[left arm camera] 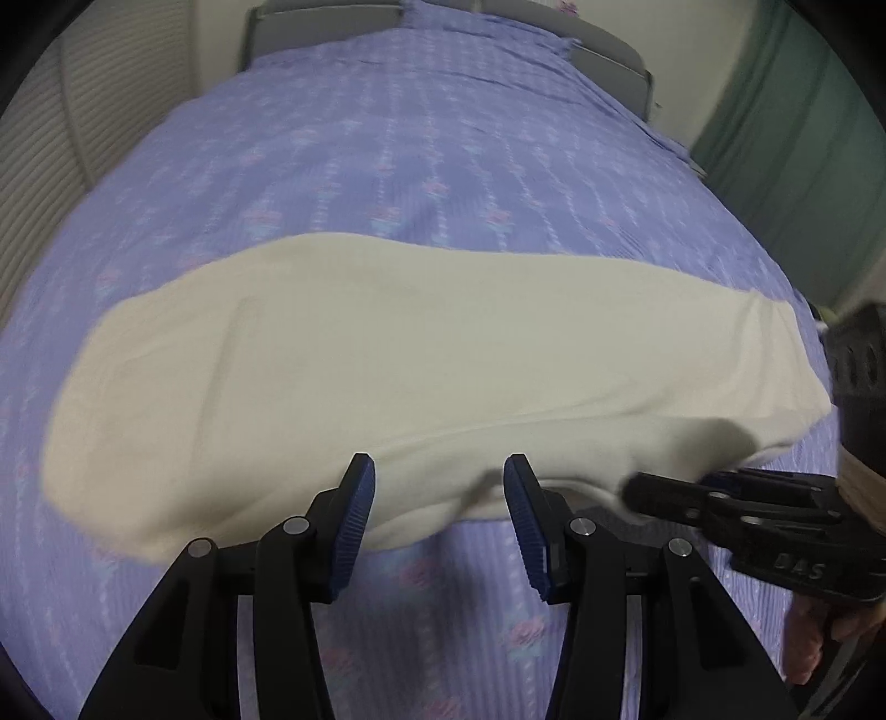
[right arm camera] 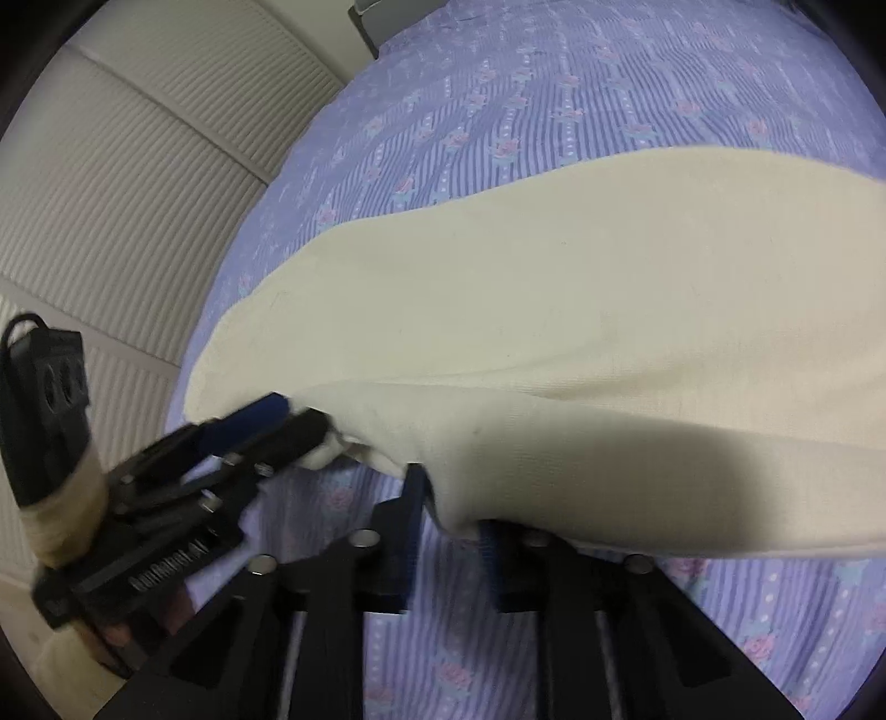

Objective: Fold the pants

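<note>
Across the middle of the bed lie the cream pants (left arm camera: 387,365), spread long and mostly flat on the purple flowered bedspread (left arm camera: 443,166), with the near edge rumpled and slightly raised where the two tools meet it. At that near edge the left gripper (left arm camera: 440,482) stands with its jaws wide apart, the blue ribbed pads (left arm camera: 354,526) on either side of a fold of cloth that sits between them without being pinched. Just to its right, the right gripper (left arm camera: 631,493) reaches in sideways, its black fingertips touching the hem; from its own camera the right gripper (right arm camera: 451,498) has its jaws set fairly narrow, and the cloth drapes over and between them, but whether they actually clamp it cannot be told, since the fabric hides the tips. In the right wrist view the left gripper (right arm camera: 293,421) is blurred, beside a bunched corner of the pants (right arm camera: 554,332). Beyond the bedspread a grey headboard (left arm camera: 603,44) shows at the far end, a ribbed white wall panel (right arm camera: 138,166) runs along one side, and a green curtain (left arm camera: 786,138) hangs on the other.
</note>
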### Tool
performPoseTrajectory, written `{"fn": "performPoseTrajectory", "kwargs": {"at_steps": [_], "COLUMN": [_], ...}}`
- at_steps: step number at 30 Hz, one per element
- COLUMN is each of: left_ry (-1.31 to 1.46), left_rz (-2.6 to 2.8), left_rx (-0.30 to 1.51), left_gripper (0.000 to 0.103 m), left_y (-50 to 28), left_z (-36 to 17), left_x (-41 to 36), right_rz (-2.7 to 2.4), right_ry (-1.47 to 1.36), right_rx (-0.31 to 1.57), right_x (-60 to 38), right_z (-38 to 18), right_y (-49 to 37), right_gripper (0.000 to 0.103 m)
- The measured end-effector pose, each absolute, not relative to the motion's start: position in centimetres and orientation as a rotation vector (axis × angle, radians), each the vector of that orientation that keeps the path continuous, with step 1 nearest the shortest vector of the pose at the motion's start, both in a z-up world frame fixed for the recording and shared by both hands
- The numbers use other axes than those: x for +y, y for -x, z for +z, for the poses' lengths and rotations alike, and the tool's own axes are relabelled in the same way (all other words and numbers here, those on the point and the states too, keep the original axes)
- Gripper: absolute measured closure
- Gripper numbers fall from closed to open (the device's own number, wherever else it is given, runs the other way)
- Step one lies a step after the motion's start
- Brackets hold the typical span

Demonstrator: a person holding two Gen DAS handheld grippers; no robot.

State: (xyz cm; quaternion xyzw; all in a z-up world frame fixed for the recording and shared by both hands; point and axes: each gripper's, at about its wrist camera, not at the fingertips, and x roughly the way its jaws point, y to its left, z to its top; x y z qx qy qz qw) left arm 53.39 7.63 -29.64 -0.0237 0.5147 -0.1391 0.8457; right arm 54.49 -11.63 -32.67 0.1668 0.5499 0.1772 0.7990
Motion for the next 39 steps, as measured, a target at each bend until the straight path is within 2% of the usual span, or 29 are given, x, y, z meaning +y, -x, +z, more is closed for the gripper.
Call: {"fn": "performPoseTrajectory", "kwargs": {"at_steps": [4, 7, 8, 10, 13, 15, 17, 18, 20, 21, 22, 29, 31, 34, 36, 39], "left_ry": [0.079, 0.1, 0.101, 0.125, 0.195, 0.248, 0.314, 0.348, 0.429, 0.494, 0.542, 0.823, 0.762, 0.511, 0.371, 0.319], "left_rz": [-0.169, -0.084, -0.055, 0.002, 0.047, 0.07, 0.073, 0.073, 0.077, 0.07, 0.067, 0.15, 0.19, 0.244, 0.135, -0.057], "left_rx": [1.079, 1.11, 1.123, 1.167, 1.188, 1.152, 1.11, 1.092, 1.068, 1.059, 1.057, 1.087, 1.088, 1.0, 0.99, 1.017], "left_gripper": [0.041, 0.04, 0.04, 0.04, 0.04, 0.034, 0.031, 0.031, 0.03, 0.028, 0.027, 0.028, 0.032, 0.03, 0.029, 0.029], "left_y": [-50.7, -49.1, -48.6, -48.1, -47.9, -48.0, -48.5, -48.9, -49.8, -50.3, -50.8, -53.6, -53.4, -52.9, -55.0, -59.9], "left_z": [-28.2, -28.6, -29.0, -30.3, -31.1, -30.7, -30.4, -30.3, -30.5, -30.9, -31.4, -36.1, -35.1, -31.4, -29.8, -29.9], "left_x": [11.5, 13.8, 14.4, 15.7, 17.6, 18.9, 20.1, 20.8, 22.1, 23.1, 23.8, 28.1, 28.3, 28.2, 28.1, 28.1], "right_rz": [0.405, 0.366, 0.36, 0.356, 0.368, 0.354, 0.309, 0.29, 0.265, 0.238, 0.214, 0.265, 0.286, 0.306, 0.331, 0.353], "right_ry": [-0.37, -0.318, -0.328, -0.369, -0.361, -0.406, -0.35, -0.302, -0.229, -0.189, -0.143, -0.081, -0.057, -0.05, -0.067, -0.078], "right_rx": [1.222, 1.33, 1.373, 1.478, 1.5, 1.469, 1.403, 1.362, 1.272, 1.222, 1.167, 1.131, 1.129, 1.113, 1.095, 1.063], "right_x": [-11.5, -10.7, -10.6, -10.1, -9.3, -9.3, -8.8, -8.4, -7.6, -7.1, -6.3, -3.4, -3.0, -2.3, -1.3, 0.0], "right_z": [-30.4, -32.0, -33.1, -36.3, -37.3, -35.9, -33.7, -32.6, -30.7, -29.8, -29.0, -30.1, -30.1, -29.3, -29.4, -29.4], "right_y": [-50.9, -48.5, -48.2, -47.3, -46.1, -45.9, -46.3, -46.5, -47.6, -48.5, -49.6, -56.4, -57.3, -57.8, -57.9, -58.8], "right_gripper": [0.092, 0.095, 0.101, 0.101, 0.101, 0.101, 0.096, 0.09, 0.07, 0.053, 0.047, 0.047, 0.048, 0.048, 0.047, 0.048]}}
